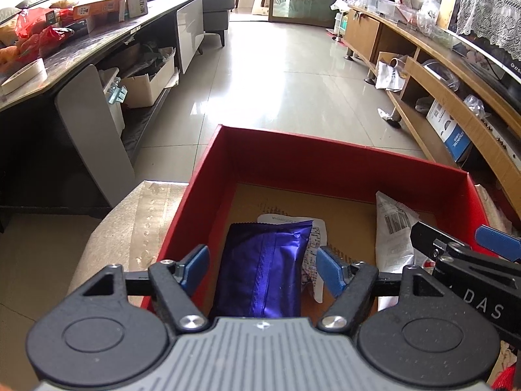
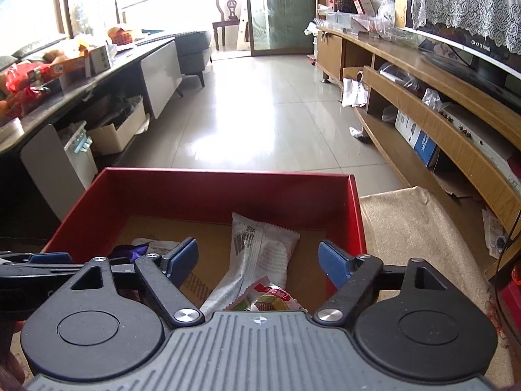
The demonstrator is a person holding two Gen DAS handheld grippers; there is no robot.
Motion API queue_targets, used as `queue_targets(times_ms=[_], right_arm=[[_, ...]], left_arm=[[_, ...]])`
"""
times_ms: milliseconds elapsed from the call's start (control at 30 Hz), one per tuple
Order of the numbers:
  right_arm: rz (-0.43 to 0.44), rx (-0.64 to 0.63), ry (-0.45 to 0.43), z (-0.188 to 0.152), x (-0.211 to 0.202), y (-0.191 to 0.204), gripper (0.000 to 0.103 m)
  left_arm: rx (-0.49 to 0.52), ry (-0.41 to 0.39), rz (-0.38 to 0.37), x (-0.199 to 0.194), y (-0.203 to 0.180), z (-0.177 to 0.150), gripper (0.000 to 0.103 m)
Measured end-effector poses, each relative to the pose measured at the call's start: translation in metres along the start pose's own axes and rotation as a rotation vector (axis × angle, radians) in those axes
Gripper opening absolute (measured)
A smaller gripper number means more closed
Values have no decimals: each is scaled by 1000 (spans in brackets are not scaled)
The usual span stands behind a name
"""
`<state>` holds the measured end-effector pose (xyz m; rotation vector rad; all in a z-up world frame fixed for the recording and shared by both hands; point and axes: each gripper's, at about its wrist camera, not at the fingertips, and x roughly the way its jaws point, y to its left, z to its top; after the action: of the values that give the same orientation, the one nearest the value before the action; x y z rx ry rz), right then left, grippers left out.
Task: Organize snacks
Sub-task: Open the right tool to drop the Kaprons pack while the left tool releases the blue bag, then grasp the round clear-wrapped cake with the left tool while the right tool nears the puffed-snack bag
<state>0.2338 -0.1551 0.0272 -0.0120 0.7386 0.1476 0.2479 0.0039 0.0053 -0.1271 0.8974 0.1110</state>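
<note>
A red open box (image 1: 325, 153) (image 2: 228, 171) with a brown cardboard floor sits on a beige cloth. Inside, a purple snack packet (image 1: 263, 270) (image 2: 130, 251) lies lengthwise on a white printed wrapper (image 1: 314, 228). My left gripper (image 1: 263, 268) is open and straddles the purple packet, its blue pads clear of both sides. Further right, a white barcoded packet (image 1: 390, 234) (image 2: 257, 254) lies between the blue pads of my open right gripper (image 2: 257, 260) (image 1: 462, 238), untouched. A red and green packet (image 2: 270, 296) lies at its near end.
The beige cloth (image 1: 130, 228) (image 2: 407, 228) covers the low surface under the box. A dark table (image 1: 65, 49) with red bags and boxes stands at the left. A wooden TV cabinet (image 1: 439, 97) runs along the right. Glossy tiled floor (image 1: 276, 81) lies ahead.
</note>
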Motion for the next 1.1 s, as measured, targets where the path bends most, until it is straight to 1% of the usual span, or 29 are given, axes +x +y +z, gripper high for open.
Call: queue_targets(times_ms=[400, 667, 833, 1000, 1100], right_arm=[[-29, -34, -25, 2, -29, 7, 86], [-62, -54, -12, -8, -48, 7, 86], [-79, -75, 4, -18, -59, 12, 86], [-88, -100, 22, -29, -74, 13, 86], [-96, -102, 29, -35, -82, 10, 86]], left_arm=[[-43, -8, -50, -30, 8, -5, 68], [-35, 10, -75, -48, 10, -23, 68], [-36, 51, -85, -56, 14, -43, 68], [14, 96, -86, -60, 13, -69, 68], [10, 140, -102, -58, 13, -80, 68]])
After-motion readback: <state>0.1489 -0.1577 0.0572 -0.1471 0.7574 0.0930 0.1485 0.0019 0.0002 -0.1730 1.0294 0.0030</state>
